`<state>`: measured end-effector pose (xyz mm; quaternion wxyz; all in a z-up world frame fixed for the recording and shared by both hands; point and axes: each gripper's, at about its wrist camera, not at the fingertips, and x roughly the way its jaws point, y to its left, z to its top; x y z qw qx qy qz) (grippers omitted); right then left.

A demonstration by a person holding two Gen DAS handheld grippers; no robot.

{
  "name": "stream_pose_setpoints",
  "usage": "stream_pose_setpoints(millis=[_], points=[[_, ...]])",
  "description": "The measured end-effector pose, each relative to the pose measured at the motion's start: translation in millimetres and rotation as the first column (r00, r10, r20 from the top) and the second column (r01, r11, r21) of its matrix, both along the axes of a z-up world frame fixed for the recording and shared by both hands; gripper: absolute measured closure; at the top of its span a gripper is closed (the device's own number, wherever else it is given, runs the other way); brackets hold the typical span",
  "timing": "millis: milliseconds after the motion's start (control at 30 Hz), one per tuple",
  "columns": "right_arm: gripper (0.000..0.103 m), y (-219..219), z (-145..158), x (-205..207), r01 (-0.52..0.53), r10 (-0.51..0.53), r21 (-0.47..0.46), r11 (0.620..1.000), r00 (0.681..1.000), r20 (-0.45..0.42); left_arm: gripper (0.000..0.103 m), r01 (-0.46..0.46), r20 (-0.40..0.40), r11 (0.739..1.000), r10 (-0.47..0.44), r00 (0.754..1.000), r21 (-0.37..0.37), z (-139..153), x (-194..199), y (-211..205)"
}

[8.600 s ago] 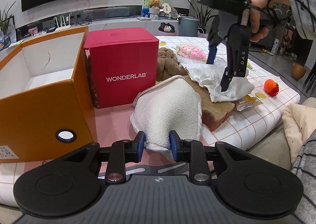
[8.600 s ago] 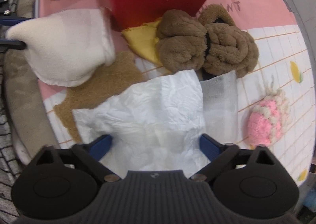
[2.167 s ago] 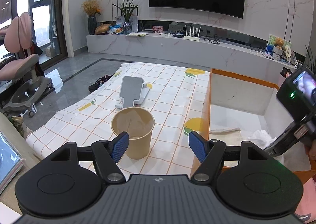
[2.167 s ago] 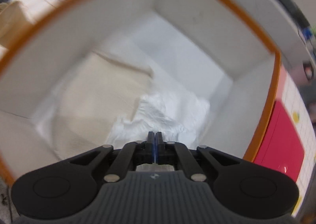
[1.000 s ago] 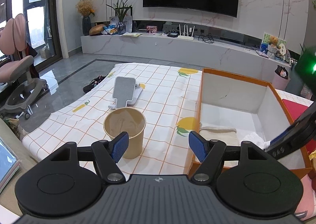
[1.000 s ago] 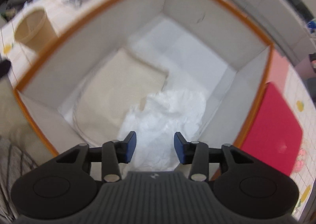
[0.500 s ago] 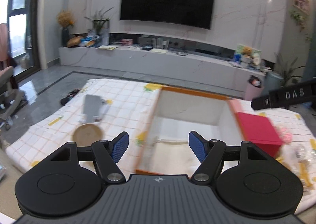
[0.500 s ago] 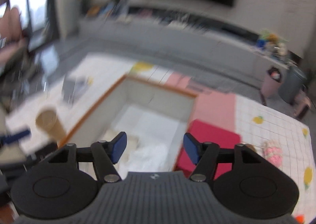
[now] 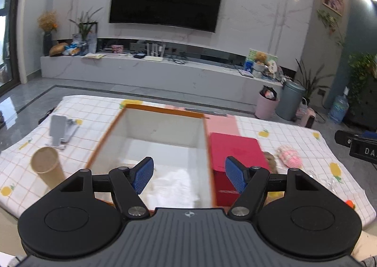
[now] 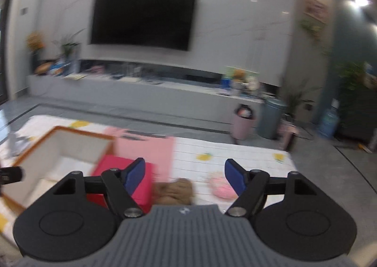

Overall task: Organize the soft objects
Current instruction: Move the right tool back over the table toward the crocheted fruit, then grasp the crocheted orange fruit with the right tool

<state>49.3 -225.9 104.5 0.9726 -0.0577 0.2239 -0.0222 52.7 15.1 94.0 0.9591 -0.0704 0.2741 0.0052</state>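
Both grippers, left gripper (image 9: 189, 174) and right gripper (image 10: 184, 174), gape wide, holding nothing.

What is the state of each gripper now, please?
Left gripper: open, holding nothing.
Right gripper: open and empty; its jaws have just been opening.

the box (image 9: 150, 139) is showing an orange outside and white inner walls. at its 3 o'clock the cube box (image 9: 235, 151) is showing red. at 9 o'clock the paper cup (image 9: 46, 165) is looking tan. the tablecloth (image 9: 99, 111) is wearing white with an orange grid and yellow fruit prints. the knitted toy (image 9: 289, 157) is showing pink and cream.
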Motion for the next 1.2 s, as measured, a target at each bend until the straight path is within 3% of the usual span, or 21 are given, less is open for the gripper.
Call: stream_pose_setpoints(millis=[200, 433, 567, 700, 867, 1033, 1133, 1200], points=[[0.027, -64, -46, 14, 0.12, -0.121, -0.012, 0.993, 0.99, -0.072, 0.021, -0.006, 0.021, 0.996, 0.004, 1.0, 0.091, -15, 4, -44], [0.027, -132, -97, 28, 0.269, -0.259, 0.047, 0.962, 0.954, -0.153, 0.021, 0.062, -0.006, 0.993, -0.061, 0.998, 0.105, -45, 20, -94], [0.026, -177, -113, 43, 0.388, -0.366, 0.075, 0.918, 0.906, -0.214, 0.02, 0.125, -0.033, 0.983, -0.122, 0.992, 0.135, -66, 31, -128], [0.022, -225, -132, 48, 0.508, -0.453, 0.154, 0.847, 0.843, -0.289, 0.02, 0.17, -0.073, 0.977, -0.161, 0.984, 0.132, -87, 39, -158], [0.022, -260, -167, 61, 0.586, -0.481, 0.173, 0.791, 0.772, -0.416, 0.02, 0.211, -0.105, 0.974, -0.202, 0.974, 0.08, -111, 46, -179], [0.022, -279, -182, 65, 0.653, -0.534, 0.159, 0.741, 0.716, -0.451, 0.02, 0.258, -0.119, 0.962, -0.248, 0.962, 0.083, -131, 50, -198], [0.022, -284, -191, 72, 0.666, -0.528, 0.172, 0.726, 0.699, -0.482, 0.02, 0.273, -0.122, 0.959, -0.263, 0.957, 0.077, -140, 53, -204], [0.022, -278, -195, 78, 0.64, -0.497, 0.164, 0.751, 0.711, -0.498, 0.02, 0.272, -0.136, 0.959, -0.261, 0.956, 0.073, -147, 56, -206]])
